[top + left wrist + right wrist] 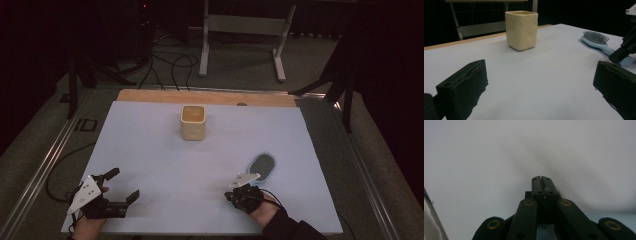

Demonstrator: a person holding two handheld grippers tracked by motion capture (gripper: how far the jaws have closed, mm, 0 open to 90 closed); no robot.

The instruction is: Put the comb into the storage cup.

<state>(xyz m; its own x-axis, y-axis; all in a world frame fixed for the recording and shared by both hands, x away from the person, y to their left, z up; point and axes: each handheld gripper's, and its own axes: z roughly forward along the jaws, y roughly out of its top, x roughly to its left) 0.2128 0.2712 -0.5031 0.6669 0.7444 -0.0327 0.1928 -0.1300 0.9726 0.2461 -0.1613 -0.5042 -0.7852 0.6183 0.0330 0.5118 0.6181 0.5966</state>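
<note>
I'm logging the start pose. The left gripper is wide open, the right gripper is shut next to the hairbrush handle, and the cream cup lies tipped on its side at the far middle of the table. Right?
Not quite. The cup stands upright, open mouth up, as the left gripper view shows. The rest holds: left gripper wide open, right gripper shut by the hairbrush handle.

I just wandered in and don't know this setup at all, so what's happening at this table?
A person sits at a table under a pale sheet, holding a two-jaw gripper in each hand. The right gripper is shut and lies at the handle end of a blue hairbrush; whether it grips the handle I can't tell. The left gripper rests open near the front edge, holding nothing. A cream cup stands untouched farther back.
</note>
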